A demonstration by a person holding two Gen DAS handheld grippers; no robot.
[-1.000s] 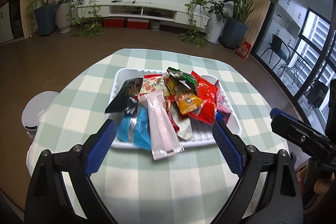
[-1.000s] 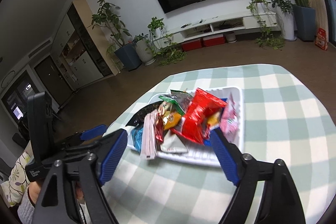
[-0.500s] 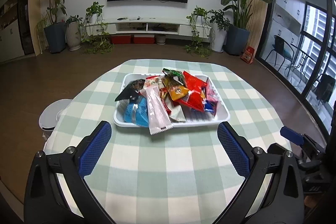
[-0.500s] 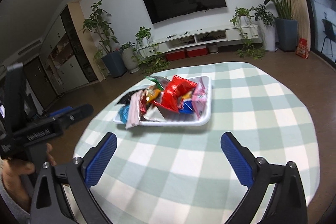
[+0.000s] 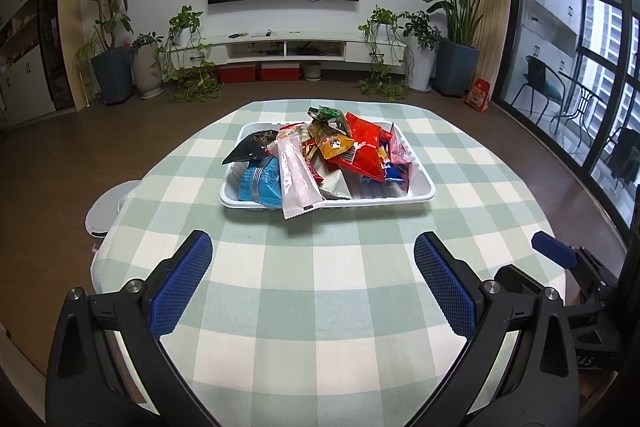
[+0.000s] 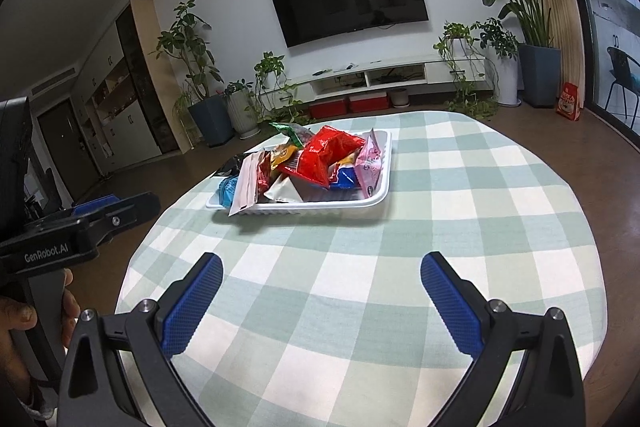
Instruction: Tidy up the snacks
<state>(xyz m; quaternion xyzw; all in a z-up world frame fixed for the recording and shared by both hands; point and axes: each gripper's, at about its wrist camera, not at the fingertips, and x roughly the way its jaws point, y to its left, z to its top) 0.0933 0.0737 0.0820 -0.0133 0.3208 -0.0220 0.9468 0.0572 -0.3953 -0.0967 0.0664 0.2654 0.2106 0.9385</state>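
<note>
The snacks lie heaped in a white tray on the round checked worktop, at about 12 o'clock from both grippers and well apart from them. A long pale pink packet hangs over the tray's near rim onto the cloth. A blue packet sits at its 9 o'clock, a black packet beyond that, and a large red bag tops the pile with a yellow packet and a green one against it.

The left gripper hangs over the bare near part of the cloth, its blue fingers spread wide with nothing between them. The right gripper is the same: fingers as wide as they go, holding nothing. Both have just been opening. In the right wrist view the left tool shows at 9 o'clock, gripped by a hand.

Everything visible is in the tray and no packet lies loose on the cloth apart from the pink one's overhang, so the gathering step looks close to done or done. If any move remains, it would be to nudge or lift the pink packet fully inside the rim, which calls for reaching forward to 12 o'clock and closing on its thin free end without dragging the light tray.
</note>
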